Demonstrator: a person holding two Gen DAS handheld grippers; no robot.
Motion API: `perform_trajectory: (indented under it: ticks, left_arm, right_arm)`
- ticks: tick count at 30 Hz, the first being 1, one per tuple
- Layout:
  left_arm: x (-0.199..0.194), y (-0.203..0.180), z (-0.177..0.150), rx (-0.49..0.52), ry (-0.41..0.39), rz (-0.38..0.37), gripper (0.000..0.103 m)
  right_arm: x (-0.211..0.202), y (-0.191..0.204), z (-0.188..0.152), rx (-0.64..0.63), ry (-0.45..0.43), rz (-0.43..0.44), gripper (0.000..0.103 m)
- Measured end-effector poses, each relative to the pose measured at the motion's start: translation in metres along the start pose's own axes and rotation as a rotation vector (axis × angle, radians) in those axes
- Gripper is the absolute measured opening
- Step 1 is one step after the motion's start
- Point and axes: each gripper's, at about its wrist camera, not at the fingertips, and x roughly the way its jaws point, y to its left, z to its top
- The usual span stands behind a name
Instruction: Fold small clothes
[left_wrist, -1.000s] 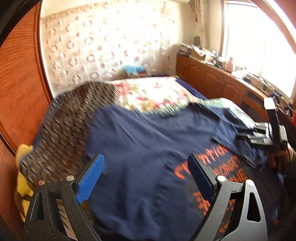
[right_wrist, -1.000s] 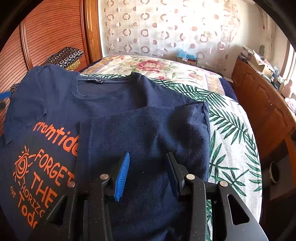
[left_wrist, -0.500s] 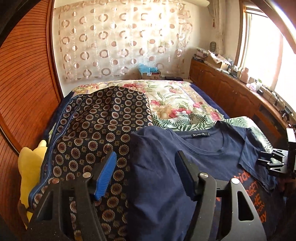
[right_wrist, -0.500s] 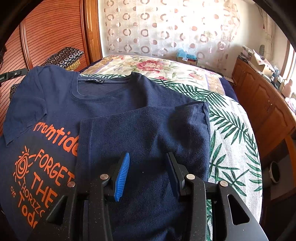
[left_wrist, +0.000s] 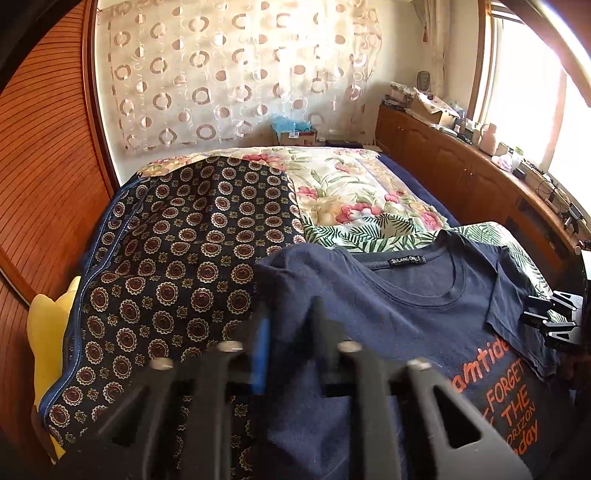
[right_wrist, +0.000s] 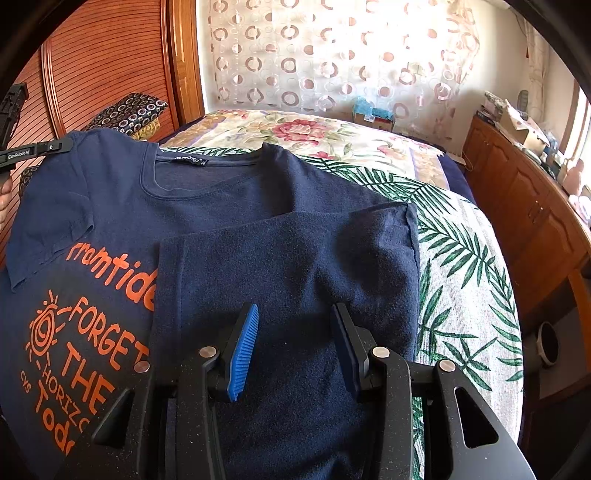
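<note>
On the bed (right_wrist: 476, 258), over a palm-leaf cover, lies a navy T-shirt (right_wrist: 229, 192) with orange lettering, its collar toward twelve o'clock in the right wrist view and its right-hand side already folded over the front as a plain navy panel. At six o'clock in that view the right tongs (right_wrist: 295, 347) hover over the folded panel with their jaws parted, the blue pads clear of the cloth and nothing gripped. At nine o'clock there, part of the left tool and a bit of a hand show at the shirt's sleeve edge. From the left wrist view the left tongs (left_wrist: 290, 332) sit at six o'clock, blurred; their jaws have just been closing and now stand nearly together with the shirt's sleeve edge bunched between them, so they are clenched on the T-shirt (left_wrist: 388, 314). A dark medallion-patterned blanket (left_wrist: 177, 266) lies at nine o'clock beside the shirt, with a yellow cushion (left_wrist: 48, 332) at its outer edge. A wooden cabinet (left_wrist: 480, 181) runs along two o'clock beneath the window.
</note>
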Motion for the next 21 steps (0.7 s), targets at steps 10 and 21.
perform_trajectory:
  ticks: [10, 21]
  left_arm:
    - [-0.018, 0.017, 0.006, -0.076, -0.093, 0.036, 0.005]
    - [-0.028, 0.008, 0.0, -0.067, -0.113, 0.006, 0.005]
  right_arm:
    - [0.0, 0.0, -0.001, -0.007, -0.002, -0.005, 0.043]
    - [-0.011, -0.023, 0.018, 0.012, -0.015, 0.003, 0.043]
